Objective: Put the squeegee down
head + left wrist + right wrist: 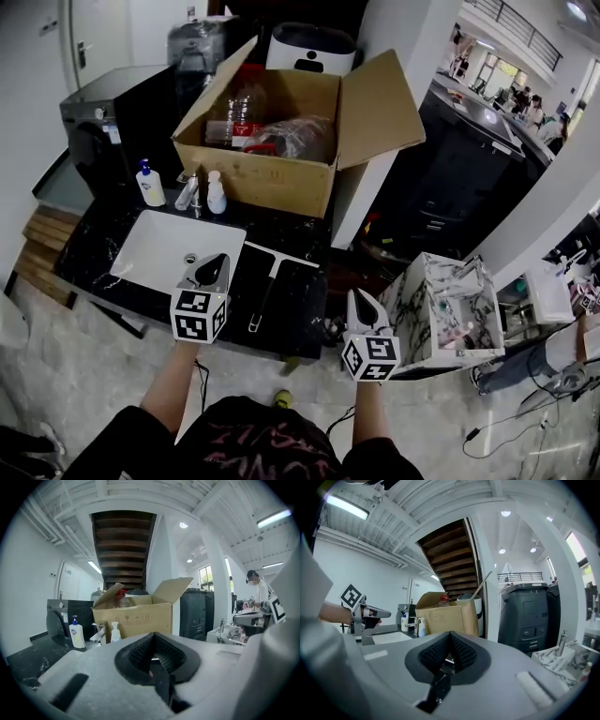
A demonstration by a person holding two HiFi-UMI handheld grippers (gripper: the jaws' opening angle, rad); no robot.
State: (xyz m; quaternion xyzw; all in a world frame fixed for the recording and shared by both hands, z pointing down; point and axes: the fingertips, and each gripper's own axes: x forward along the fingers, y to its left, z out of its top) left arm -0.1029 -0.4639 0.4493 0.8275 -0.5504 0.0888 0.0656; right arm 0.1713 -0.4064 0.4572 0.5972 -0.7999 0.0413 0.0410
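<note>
The squeegee (266, 292) lies flat on the black counter (300, 314), its pale blade toward the cardboard box and its dark handle pointing at me. My left gripper (213, 264) hovers just left of the handle, over the sink's near right corner. It is shut, and its ribbed pads (140, 651) meet with nothing between them. My right gripper (360, 300) is at the counter's right end, right of the squeegee. It is shut too, and its pads (461, 652) hold nothing. The squeegee does not show in either gripper view.
A white sink basin (150, 246) is set in the counter, with a faucet (190, 191) and two pump bottles (148, 185) behind it. An open cardboard box (281, 178) stands at the back. A marble-patterned bin (422, 281) stands to the right, and a dark appliance (94, 131) at the far left.
</note>
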